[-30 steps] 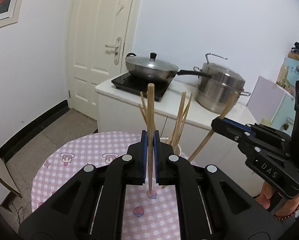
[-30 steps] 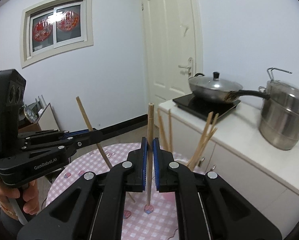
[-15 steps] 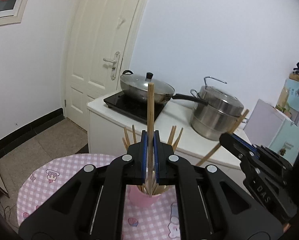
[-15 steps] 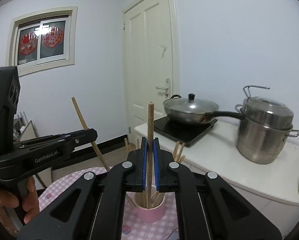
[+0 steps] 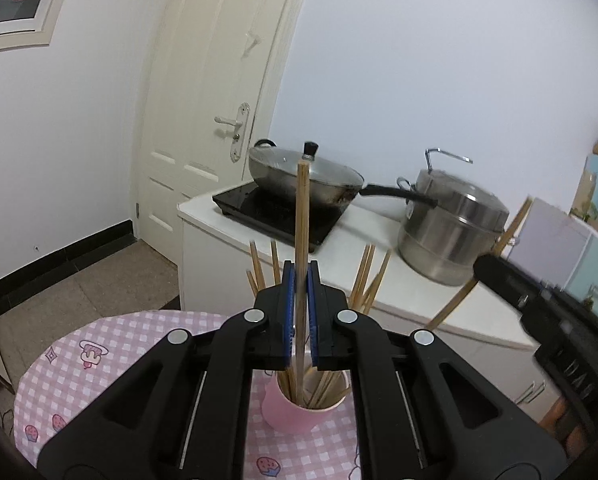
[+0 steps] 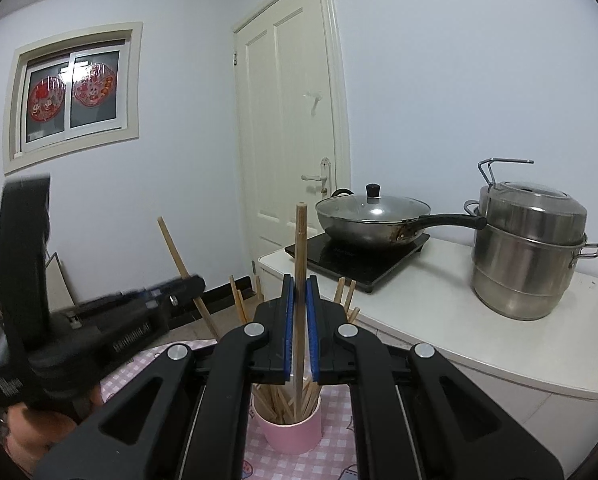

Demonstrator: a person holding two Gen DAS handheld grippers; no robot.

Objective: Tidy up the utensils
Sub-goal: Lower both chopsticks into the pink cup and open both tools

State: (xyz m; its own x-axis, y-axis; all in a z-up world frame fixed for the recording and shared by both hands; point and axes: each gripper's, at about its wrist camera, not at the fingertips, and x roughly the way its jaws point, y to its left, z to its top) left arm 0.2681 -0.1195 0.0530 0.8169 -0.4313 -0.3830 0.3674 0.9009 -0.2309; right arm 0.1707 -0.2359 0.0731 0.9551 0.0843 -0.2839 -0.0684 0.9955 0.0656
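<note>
Pink-checked cloth covers the round bench [image 5: 111, 344], largest thing near at hand; behind it runs a white counter [image 6: 479, 332] with a black hob [image 6: 359, 256], a lidded wok [image 6: 371, 216] on the hob and a steel steamer pot [image 6: 531, 248] to its right; a cream door [image 6: 287, 128] stands behind, a window [image 6: 73, 90] to its left.

Next in size come the two tools: the left hand-held gripper [image 5: 300, 312] is closed tight on one wooden chopstick [image 5: 301, 240], which stands upright between the blue pads, its lower end down inside the cup; the right hand-held gripper [image 6: 299, 320] is likewise clamped on its own stick [image 6: 300, 264], upright, tip reaching into the cup; each tool shows blurred at the edge of the other's view, a stick slanting through it.

Smaller, a pink cup [image 5: 299, 416] sits on the bench just beyond both sets of fingers, holding a bundle of chopsticks [image 5: 365, 276] that fan outward, tops leaning left and right above the rim.
</note>
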